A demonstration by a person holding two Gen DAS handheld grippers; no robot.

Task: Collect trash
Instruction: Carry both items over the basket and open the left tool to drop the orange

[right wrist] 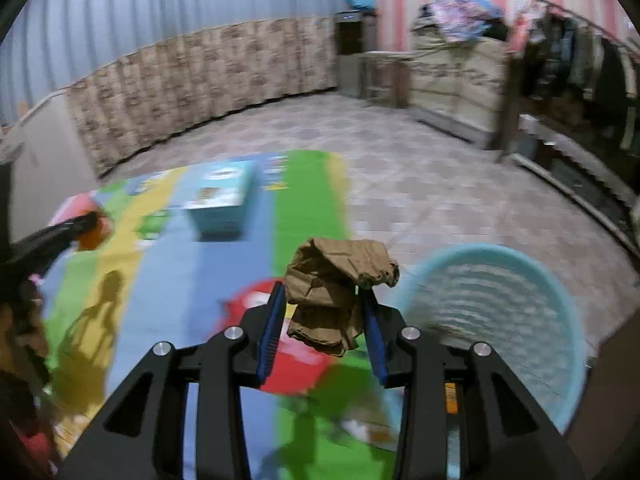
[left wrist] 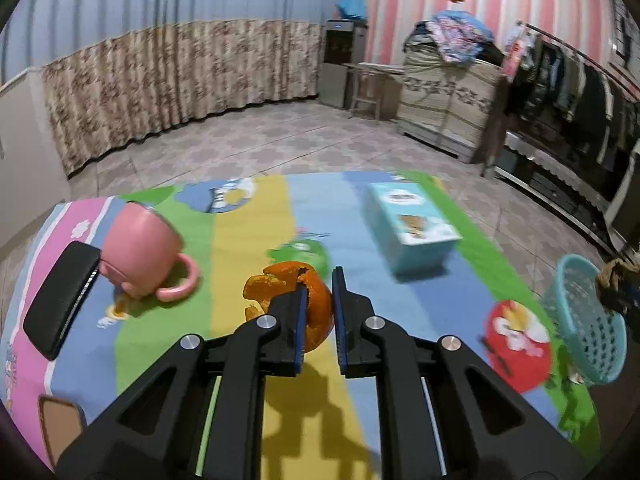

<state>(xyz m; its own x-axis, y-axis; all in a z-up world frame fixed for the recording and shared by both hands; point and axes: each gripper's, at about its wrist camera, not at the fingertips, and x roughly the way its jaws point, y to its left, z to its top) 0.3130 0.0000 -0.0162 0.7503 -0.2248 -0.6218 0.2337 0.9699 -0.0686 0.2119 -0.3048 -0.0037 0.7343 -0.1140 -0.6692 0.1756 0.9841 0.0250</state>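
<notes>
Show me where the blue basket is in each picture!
Left wrist view: the basket is at the far right edge, beside the mat's corner.
Right wrist view: the basket fills the lower right, just right of the brown paper.
Shared landmark: the tissue box on the mat.

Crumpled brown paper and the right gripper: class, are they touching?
Touching. The right wrist view shows the crumpled brown paper squeezed between both blue pads of the right gripper, lifted clear of the mat.
</notes>
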